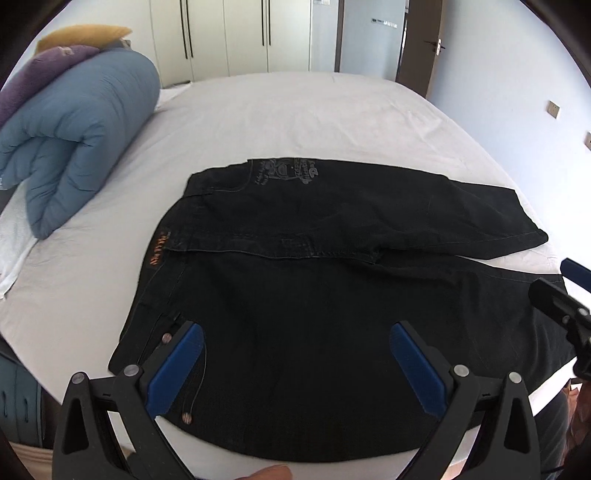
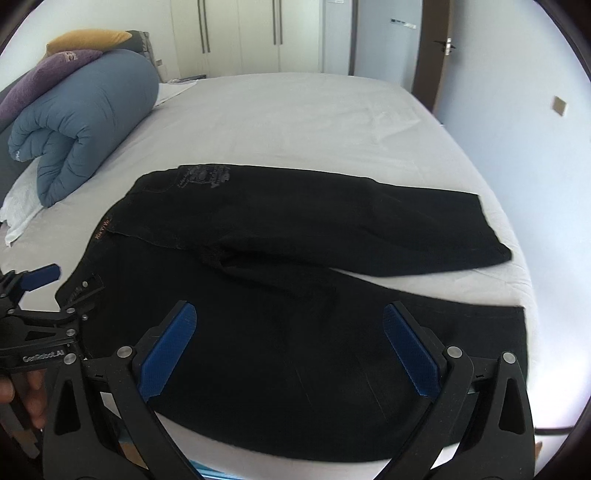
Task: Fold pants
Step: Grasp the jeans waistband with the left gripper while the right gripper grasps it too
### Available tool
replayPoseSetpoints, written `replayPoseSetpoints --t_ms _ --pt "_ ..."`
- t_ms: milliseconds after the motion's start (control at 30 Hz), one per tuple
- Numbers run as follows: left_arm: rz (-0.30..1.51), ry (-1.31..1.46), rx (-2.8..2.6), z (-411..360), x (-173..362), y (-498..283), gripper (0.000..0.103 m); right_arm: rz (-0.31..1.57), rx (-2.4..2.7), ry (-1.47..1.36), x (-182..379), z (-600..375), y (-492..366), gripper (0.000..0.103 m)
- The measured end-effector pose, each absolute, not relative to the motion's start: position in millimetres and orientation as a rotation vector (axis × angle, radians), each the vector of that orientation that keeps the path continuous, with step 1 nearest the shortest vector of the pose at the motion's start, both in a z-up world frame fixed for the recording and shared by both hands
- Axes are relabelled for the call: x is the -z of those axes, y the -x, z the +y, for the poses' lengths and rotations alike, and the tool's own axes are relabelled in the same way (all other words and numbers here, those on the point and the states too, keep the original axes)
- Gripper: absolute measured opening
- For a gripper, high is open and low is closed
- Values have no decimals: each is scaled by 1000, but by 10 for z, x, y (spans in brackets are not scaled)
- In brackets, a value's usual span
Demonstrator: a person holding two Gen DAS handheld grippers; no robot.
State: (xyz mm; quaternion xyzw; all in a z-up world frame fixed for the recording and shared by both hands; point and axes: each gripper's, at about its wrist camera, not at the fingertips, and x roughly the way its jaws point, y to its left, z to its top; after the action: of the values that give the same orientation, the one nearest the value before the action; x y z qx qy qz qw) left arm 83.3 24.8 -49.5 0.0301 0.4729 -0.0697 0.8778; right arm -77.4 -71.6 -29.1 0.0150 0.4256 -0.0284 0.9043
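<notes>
**Black pants spread on the bed, both grippers held wide above them**

Nearest the cameras, the left gripper point(image 1: 297, 330) is held over the waist end of the pants point(image 1: 332, 266), its 2 blue-padded fingers point(image 1: 175, 363) spread wide apart with nothing between them. The right gripper point(image 2: 290, 314) is held the same way, fingers parted and empty, above the near leg. Each gripper is also seen at the edge of the other's view. A hand point(image 2: 26, 395) is glimpsed at the lower left of the right wrist view.

The pants are laid flat on the white bed point(image 1: 295, 118), waistband to the left and both legs running to the right. The 2 legs are spread in a narrow V, with sheet showing between the hems. A grey print point(image 1: 286, 171) is seen on the far hip.

Farther back at the left, a rolled blue duvet point(image 1: 77, 133) is rested on the bed, with purple and yellow pillows behind it. Beyond the bed, pale wardrobe doors point(image 1: 229, 33) and a dark door point(image 1: 417, 48) are seen.
</notes>
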Motion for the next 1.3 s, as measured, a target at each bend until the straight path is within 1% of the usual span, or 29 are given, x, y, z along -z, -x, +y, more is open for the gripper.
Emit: replayPoseSetpoints --t_ms 100,200,267,333,433,600,667,700,833,900,933,967,1033,1233,1267,1300 --pt "989 -41 281 311 591 -1215 103 891 -26 -66 323 -813 464 103" --pt "1055 -111 312 335 681 -1646 103 894 -120 -65 356 -910 114 103" --pt "1029 -129 322 399 683 -1926 103 890 -168 -40 371 -954 -158 103" --pt "985 -197 322 455 658 -2290 103 882 -215 -29 389 -1025 -371 103" --pt "969 -294 351 455 667 -2828 103 875 -291 -19 436 -1127 -682 103" --pt "1040 -426 467 372 871 -3683 103 897 -439 9 605 -1205 -1150 99" --pt "1087 -499 516 333 1028 -3964 99 911 -492 1 686 -1219 -1258 94" --pt "1115 -531 550 294 1106 -4084 97 922 -510 -1 730 -1225 -1299 93" --pt "1216 -557 657 224 1316 -4385 83 953 -587 5 935 -1214 -1460 88" --pt "1280 -551 704 232 1445 -4527 78 961 -623 10 995 -1224 -1506 82" --pt "1325 -552 716 249 1538 -4593 78 968 -641 12 1032 -1216 -1556 78" --pt "1354 -547 732 268 1594 -4620 78 978 -654 15 1072 -1199 -1613 76" --pt "1372 -535 763 319 1645 -4657 80 979 -676 23 1130 -1202 -1618 76" --pt "1452 -517 793 538 1628 -4679 80 985 -729 12 1154 -1317 -1721 76" --pt "1452 -520 795 550 1644 -4643 79 982 -734 11 1177 -1306 -1746 76" --pt "1448 -516 792 560 1654 -4615 77 981 -734 11 1187 -1286 -1787 76"
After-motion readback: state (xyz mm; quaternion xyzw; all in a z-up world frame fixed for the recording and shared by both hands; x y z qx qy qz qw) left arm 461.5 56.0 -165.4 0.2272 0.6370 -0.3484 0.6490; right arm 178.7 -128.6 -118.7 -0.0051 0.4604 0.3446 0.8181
